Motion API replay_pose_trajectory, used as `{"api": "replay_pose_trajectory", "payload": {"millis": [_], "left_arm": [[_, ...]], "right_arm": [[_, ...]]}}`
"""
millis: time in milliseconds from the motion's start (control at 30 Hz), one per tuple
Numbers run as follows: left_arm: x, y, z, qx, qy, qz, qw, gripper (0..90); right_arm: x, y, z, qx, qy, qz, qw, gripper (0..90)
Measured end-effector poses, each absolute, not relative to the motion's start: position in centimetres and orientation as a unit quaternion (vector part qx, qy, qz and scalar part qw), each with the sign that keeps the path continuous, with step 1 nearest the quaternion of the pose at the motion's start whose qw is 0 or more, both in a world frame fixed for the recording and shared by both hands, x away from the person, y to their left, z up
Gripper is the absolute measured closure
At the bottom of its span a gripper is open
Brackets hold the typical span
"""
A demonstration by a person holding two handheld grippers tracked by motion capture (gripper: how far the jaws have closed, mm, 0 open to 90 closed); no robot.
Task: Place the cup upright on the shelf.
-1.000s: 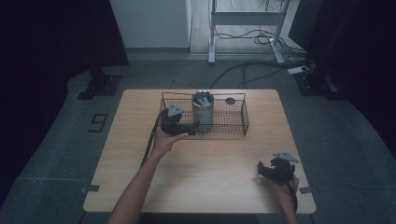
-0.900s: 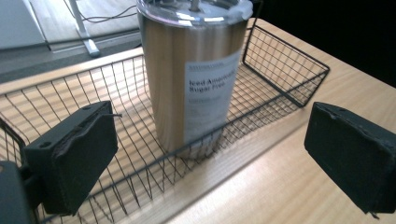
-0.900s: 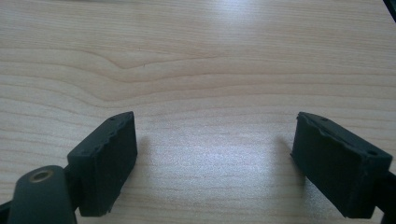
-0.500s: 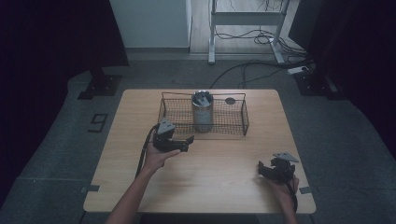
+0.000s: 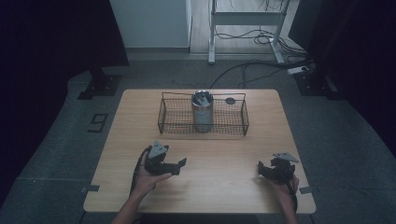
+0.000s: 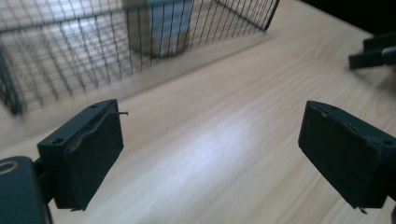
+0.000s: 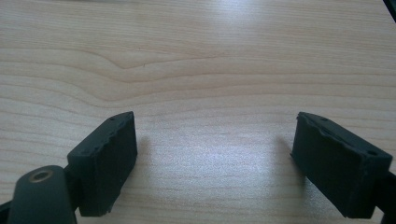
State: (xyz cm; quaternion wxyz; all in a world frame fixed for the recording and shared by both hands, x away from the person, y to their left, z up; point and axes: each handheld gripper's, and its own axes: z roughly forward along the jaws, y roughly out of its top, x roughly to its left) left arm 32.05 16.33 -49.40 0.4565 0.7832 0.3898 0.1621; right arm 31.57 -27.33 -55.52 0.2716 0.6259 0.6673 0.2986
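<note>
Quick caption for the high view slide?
Both tongs, left and right, open and empty before wire basket holding metal cup.

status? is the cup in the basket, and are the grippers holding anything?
Done: the cup stands upright in the basket. In hand: nothing; the left gripper sits over bare table in front of the basket, its jaws apart but just been closing on nothing. The right gripper rests open on the table. Left: nothing obvious.

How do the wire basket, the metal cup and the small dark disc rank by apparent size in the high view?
1. Wire basket, largest.
2. Metal cup, standing inside the basket.
3. Small dark disc, smallest.
</note>
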Motion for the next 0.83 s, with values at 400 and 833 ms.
{"api": "replay_pose_trajectory", "payload": {"millis": [400,833], "left_arm": [[30.2,17.3,-51.5,0.786,0.399,0.141,0.45,7.9],[30.3,17.9,-52.2,0.778,0.42,0.146,0.443,8.9]], "right_arm": [[31.6,-27.3,-55.5,0.626,0.667,0.299,0.272,13.8],[31.6,-27.3,-55.5,0.625,0.668,0.299,0.272,13.4]]}}
